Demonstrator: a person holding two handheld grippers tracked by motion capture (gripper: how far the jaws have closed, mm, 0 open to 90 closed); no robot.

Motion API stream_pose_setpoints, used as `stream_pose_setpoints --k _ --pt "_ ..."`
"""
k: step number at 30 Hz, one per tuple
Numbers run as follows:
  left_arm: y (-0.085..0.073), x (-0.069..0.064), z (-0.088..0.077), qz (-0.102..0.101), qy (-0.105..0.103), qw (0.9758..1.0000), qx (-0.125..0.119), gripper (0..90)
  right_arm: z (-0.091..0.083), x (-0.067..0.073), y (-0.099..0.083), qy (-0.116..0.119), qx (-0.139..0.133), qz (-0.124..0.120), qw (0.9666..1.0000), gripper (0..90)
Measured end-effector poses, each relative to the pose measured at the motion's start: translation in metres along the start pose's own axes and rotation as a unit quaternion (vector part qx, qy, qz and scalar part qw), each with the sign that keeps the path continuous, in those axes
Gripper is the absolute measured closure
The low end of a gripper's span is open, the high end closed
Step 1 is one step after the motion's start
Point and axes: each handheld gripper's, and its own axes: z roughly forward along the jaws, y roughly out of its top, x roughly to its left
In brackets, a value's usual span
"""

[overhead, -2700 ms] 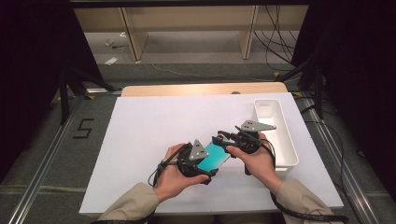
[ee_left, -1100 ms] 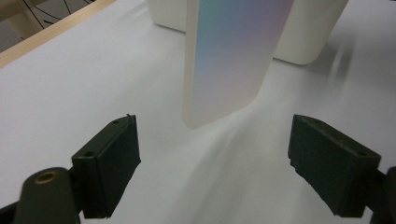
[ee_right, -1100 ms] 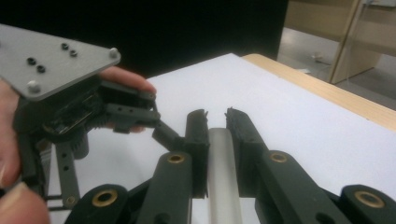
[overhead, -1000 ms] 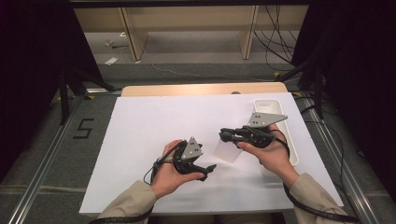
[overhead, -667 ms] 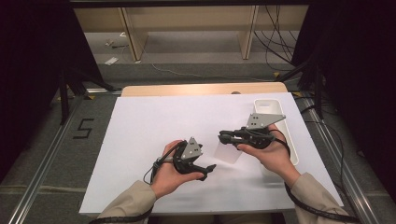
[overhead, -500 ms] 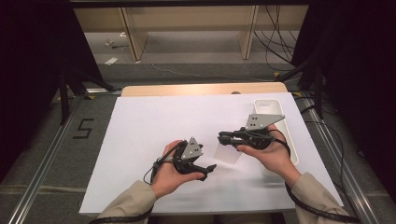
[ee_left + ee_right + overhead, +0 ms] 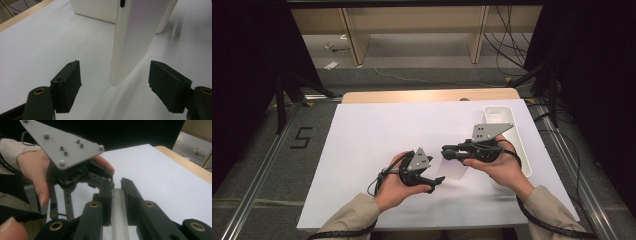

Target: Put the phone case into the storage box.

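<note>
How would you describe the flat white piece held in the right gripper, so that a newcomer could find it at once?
Start at the white table and find the long white tray near its right edge. Just left of it, between the two hands, the right gripper clamps a thin white panel with rounded corners. Unlike the tray, it is held edge-on, and its free end hangs between the open left gripper.

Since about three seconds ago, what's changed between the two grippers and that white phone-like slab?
The left gripper has let go of the slab, which showed teal when both grippers held it; its jaws have just been closing but stand apart either side of the slab's corner. The right gripper has carried the slab off toward the white tray, turned pale side up. The left hand and the tray stayed put.
</note>
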Motion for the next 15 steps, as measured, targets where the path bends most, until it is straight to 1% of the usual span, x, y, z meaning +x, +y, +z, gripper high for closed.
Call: stream_pose_setpoints --k 6,7,8,10,13,14,15 --pt "-0.003 0.001 0.006 0.007 -0.016 0.9998 0.001 32.7 0.003 0.002 0.000 0.009 0.003 0.003 0.9999 80.1" --pt "-0.003 0.001 0.007 0.006 -0.019 0.9998 0.001 35.0 0.003 0.002 0.000 0.011 0.002 0.005 0.9999 80.1" --pt "-0.003 0.002 0.008 0.005 -0.027 0.9996 -0.002 39.2 0.003 0.002 0.000 0.011 0.000 0.007 0.9999 80.1" --pt "-0.003 0.002 0.010 0.005 -0.035 0.9994 0.000 40.4 0.003 0.002 0.000 0.012 -0.001 0.007 0.9999 80.1" --pt "-0.004 0.003 0.013 0.004 -0.048 0.9988 0.001 47.0 0.003 0.001 0.000 0.014 -0.005 0.011 0.9998 80.1" --pt "-0.004 0.003 0.013 0.004 -0.058 0.9983 -0.001 50.2 0.003 0.001 0.000 0.015 -0.006 0.012 0.9998 80.1" --pt "-0.004 0.003 0.013 0.006 -0.061 0.9981 -0.003 54.0 0.003 0.001 0.000 0.016 -0.007 0.014 0.9998 80.1"
